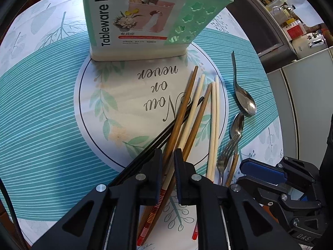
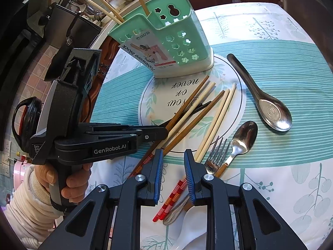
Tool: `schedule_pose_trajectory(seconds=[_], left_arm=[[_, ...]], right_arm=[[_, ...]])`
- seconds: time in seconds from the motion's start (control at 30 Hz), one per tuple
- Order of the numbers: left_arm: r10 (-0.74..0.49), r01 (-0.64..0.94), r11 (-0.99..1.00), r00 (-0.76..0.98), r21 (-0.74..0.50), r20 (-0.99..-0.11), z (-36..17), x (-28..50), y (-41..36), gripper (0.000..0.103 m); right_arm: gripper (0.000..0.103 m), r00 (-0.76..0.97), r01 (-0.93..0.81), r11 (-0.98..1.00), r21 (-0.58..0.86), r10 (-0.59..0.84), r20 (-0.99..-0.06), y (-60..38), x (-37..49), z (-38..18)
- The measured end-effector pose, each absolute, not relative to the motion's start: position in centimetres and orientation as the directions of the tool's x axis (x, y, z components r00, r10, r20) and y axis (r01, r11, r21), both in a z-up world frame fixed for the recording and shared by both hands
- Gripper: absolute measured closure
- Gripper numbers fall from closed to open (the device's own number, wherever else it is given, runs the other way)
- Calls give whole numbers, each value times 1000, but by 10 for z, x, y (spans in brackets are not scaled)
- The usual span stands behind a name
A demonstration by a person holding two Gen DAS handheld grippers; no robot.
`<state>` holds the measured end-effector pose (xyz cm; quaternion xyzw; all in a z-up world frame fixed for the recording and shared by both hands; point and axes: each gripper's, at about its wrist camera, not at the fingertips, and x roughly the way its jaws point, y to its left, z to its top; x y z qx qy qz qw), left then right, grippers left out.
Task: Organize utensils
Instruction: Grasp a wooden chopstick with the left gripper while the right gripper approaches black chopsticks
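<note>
Counter [image 2: 270, 62]: a round top is covered by a cloth printed with teal stripes, leaves and the words "Now or never"; it is seen in both views.
Room: wooden cabinets and a tiled wall are seen past the counter edge in the right wrist view; bottles on a shelf and pale cabinet fronts are seen in the left wrist view.
Utensil holder [image 2: 166, 41]: a mint green perforated caddy stands upright at the far side of the printed circle. Its open top, with pale chopsticks standing inside, is shown only in the right wrist view; in the left wrist view [image 1: 133, 16] the top is cut off by the frame.
Left hand-held gripper [image 1: 168, 162]: the jaws are set narrowly apart around the lower ends of the piled chopsticks; whether anything is clamped cannot be told. From the right wrist view [image 2: 164, 131] it is seen side-on, held by a sleeved hand [image 2: 70, 179].
Right hand-held gripper [image 2: 172, 162]: it is open, held above red-striped chopstick ends.
Chopsticks [image 1: 187, 112]: brown, pale and black sticks lie crossed in a loose pile on the printed circle.
Large spoon [image 2: 270, 108]: it lies bowl-up on the stripes, apart from the pile.
Small spoon [image 2: 243, 137]: it lies just beside the fork [image 2: 216, 156].
Hidden: a further spoon and a white object below the right jaws are partly covered and hard to make out.
</note>
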<state>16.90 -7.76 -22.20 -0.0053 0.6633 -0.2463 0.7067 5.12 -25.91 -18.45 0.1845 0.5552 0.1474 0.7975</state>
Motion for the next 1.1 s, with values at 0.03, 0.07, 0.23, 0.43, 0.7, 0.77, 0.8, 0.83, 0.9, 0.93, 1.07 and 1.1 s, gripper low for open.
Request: schedule_pose_trajectory(seconds=[0.03,0.07,0.23,0.43,0.7,0.77,0.8,0.83,0.9,0.93,1.07,1.1], left_arm=[[-355,342,878,-3,-334,-935,-222,169,-79,94],[-352,344,878,-4,-332,-936,-223,169,-81,94],[-331,354,882,-3,-311,-944,-225,171,-88,94],[-293,378,887,13,-267,-956,-226,170,-101,94],[-214,409,897,67,-168,-975,-220,155,-113,99],[-221,393,903,80,-173,-972,-216,152,-108,99],[-227,386,906,89,-176,-970,-213,151,-104,99],[-232,380,907,94,-180,-968,-212,150,-101,99],[-250,359,912,102,-199,-963,-206,147,-90,99],[-258,353,912,103,-207,-961,-205,146,-85,99],[-275,333,916,117,-224,-954,-196,139,-69,99],[-279,330,916,119,-227,-953,-195,138,-66,99]], right_arm=[[81,339,-30,888,458,440,-831,-260,51,-185],[81,339,-30,888,459,441,-831,-260,52,-186],[81,335,-31,889,457,440,-833,-258,52,-187],[81,329,-31,891,453,437,-837,-256,54,-191],[81,320,-30,893,449,434,-842,-256,55,-196],[81,318,-26,893,450,434,-843,-255,57,-197],[81,315,-22,891,453,436,-843,-256,60,-198],[81,313,-19,890,455,438,-843,-256,63,-199],[81,309,-6,890,455,434,-846,-256,71,-200],[81,307,3,891,454,431,-848,-256,74,-201],[81,277,88,887,453,415,-866,-260,99,-206],[81,266,114,895,432,391,-881,-261,106,-208]])
